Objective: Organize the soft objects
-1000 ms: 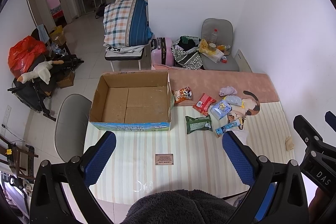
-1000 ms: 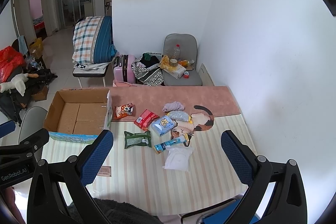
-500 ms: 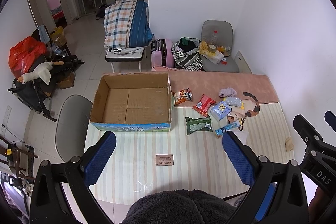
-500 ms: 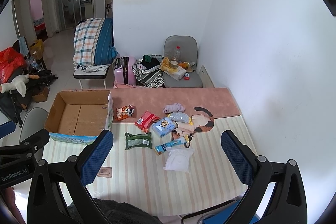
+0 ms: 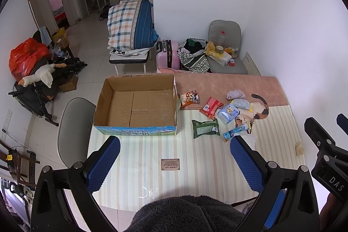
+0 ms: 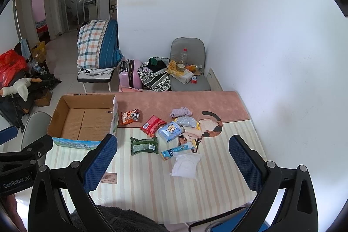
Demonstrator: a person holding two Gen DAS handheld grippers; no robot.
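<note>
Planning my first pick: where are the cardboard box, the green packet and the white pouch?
cardboard box (image 5: 134, 105): left wrist view, on its bare inner floor.
green packet (image 6: 144, 146): right wrist view, middle of its face.
white pouch (image 6: 186, 165): right wrist view, middle of its crumpled top.

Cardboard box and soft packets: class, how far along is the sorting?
Done: nothing; the cardboard box is empty. In hand: nothing; left gripper and right gripper hang open above the table. Left: every item, such as the green packet and white pouch.

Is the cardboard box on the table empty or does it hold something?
Empty: the cardboard box stands open, and only its bare brown bottom shows.
</note>
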